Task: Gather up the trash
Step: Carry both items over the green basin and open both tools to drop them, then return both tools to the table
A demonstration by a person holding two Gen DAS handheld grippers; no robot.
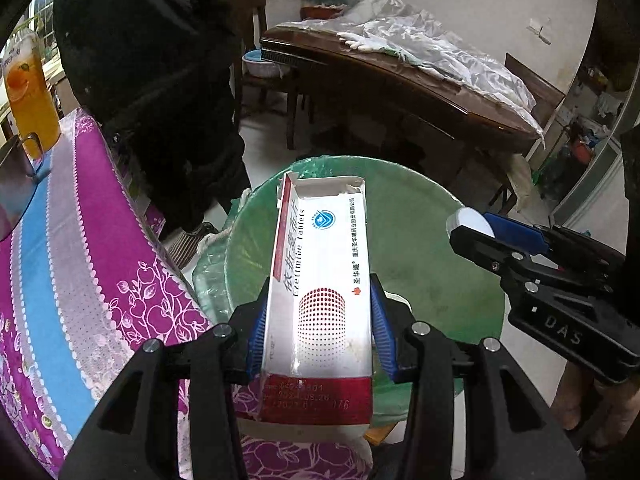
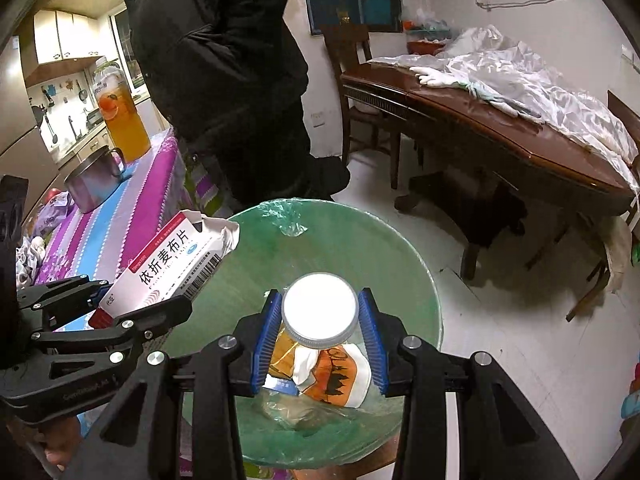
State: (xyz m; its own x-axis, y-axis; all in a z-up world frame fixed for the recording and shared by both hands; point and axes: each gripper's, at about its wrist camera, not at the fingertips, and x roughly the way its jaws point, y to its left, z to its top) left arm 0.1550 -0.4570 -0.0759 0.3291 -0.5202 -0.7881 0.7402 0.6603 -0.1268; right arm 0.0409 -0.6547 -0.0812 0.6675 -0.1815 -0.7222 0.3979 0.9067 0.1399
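Hovering both loads over the green-lined bin (image 2: pixel 240 264): my left gripper (image 1: pixel 318 316) clamped on the tablet box (image 1: pixel 320 280), my right gripper (image 2: pixel 320 336) clamped on the white-capped bottle (image 2: pixel 320 308). Drop step; next, release both jaws over the opening.

Around you the floor (image 2: pixel 516 344) is pale tile and the walls (image 2: pixel 532 20) are whitish. To your right stands a dark wooden table (image 2: pixel 500 136) with crumpled clear plastic sheeting (image 2: pixel 532 80) and a white glove (image 2: pixel 434 76) lying on it. A wooden chair (image 2: pixel 352 64) sits at its far end. On the left wall you can see pale kitchen cupboards (image 2: pixel 66 36).
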